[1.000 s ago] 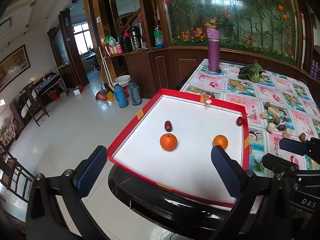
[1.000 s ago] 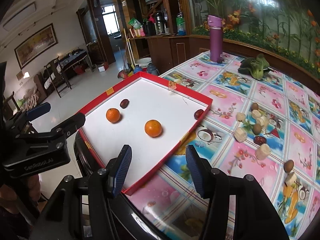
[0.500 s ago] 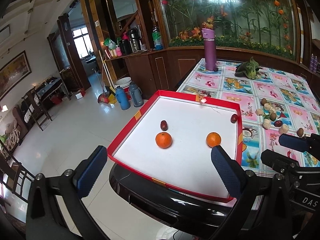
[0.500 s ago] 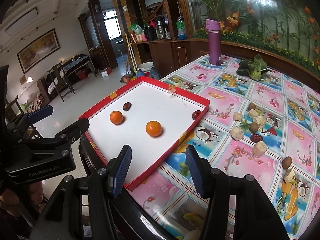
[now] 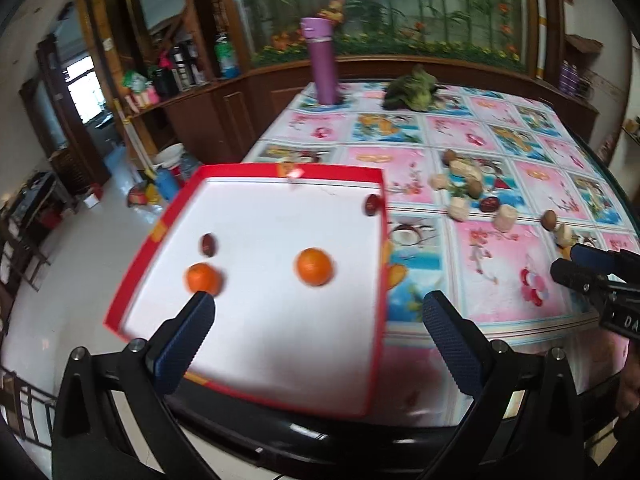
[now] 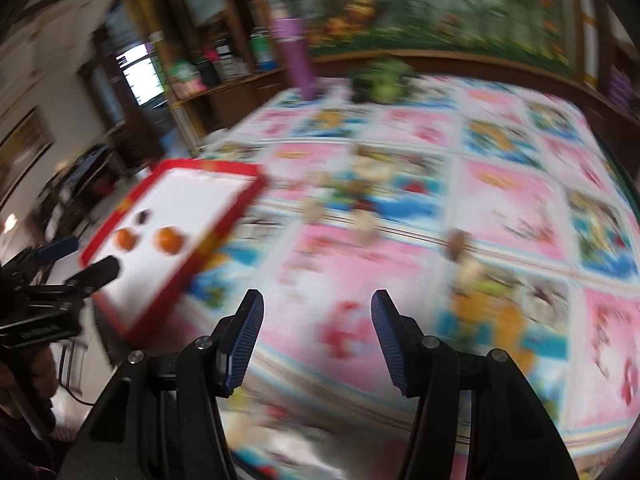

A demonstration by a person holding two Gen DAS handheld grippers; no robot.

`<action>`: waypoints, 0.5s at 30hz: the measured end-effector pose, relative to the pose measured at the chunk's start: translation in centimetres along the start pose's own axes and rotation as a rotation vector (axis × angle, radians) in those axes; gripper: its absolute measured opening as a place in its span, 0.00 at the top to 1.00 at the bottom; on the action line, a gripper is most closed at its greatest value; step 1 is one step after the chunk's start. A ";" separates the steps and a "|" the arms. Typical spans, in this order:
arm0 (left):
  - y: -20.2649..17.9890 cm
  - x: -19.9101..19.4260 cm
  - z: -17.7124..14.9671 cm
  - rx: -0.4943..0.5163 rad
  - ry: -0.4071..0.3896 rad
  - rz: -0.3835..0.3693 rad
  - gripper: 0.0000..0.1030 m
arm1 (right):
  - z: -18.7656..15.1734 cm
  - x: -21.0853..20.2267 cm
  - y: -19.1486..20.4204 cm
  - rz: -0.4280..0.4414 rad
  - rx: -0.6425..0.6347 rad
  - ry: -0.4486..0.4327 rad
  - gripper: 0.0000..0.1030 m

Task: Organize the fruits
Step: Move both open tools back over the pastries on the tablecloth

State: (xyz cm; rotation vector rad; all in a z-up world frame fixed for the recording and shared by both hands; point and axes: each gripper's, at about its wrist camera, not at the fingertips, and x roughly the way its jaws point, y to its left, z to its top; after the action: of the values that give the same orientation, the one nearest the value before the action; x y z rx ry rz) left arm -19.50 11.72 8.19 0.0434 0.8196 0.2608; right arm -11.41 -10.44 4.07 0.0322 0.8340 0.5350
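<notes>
Left wrist view showed the left gripper (image 5: 316, 320) spread wide and empty, its jaws straddling the near part of the red-rimmed tray (image 5: 376, 364). Straight ahead of it, almost on its centre line, sat one orange (image 5: 314, 266); a second orange (image 5: 203, 278) lay just past the tip of its left finger, with a dark date (image 5: 208, 245) a little beyond that. Another date (image 5: 371, 205) rested against the tray's far right wall.

The unsorted fruit and pale chunks (image 5: 476, 196) lay scattered on the patterned tablecloth (image 5: 492, 276), ahead and off to the right of the left gripper, well apart from it and outside the tray.

In the right wrist view, heavily blurred, the right gripper (image 6: 316, 330) was likewise released and holding nothing. That scatter (image 6: 360, 212) lay ahead of it, close to its centre line, with one brown piece (image 6: 458, 242) ahead and to its right; the tray sat off to its left.

So the loose pieces lay nearer the right gripper's line of reach, and it looked the better placed to take one. They were too small and smeared to give any long axis.
</notes>
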 end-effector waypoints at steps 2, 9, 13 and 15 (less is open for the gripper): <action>-1.2 0.6 0.8 0.021 0.005 -0.030 0.00 | -0.3 -0.6 -2.4 -0.051 0.045 -0.009 0.46; -5.8 3.6 3.0 0.085 0.061 -0.139 0.00 | 0.1 -0.6 -6.6 -0.115 0.109 -0.001 0.46; -8.4 4.8 3.3 0.121 0.094 -0.210 0.00 | 0.7 0.6 -7.1 -0.143 0.093 0.005 0.46; -9.1 5.2 3.3 0.130 0.103 -0.225 0.00 | 1.0 1.6 -7.3 -0.137 0.101 0.018 0.55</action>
State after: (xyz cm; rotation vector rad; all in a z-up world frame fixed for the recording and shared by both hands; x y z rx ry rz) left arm -11.78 4.39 5.44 0.0589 0.9347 -0.0031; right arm -6.63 -15.83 1.96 0.0621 0.8735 0.3644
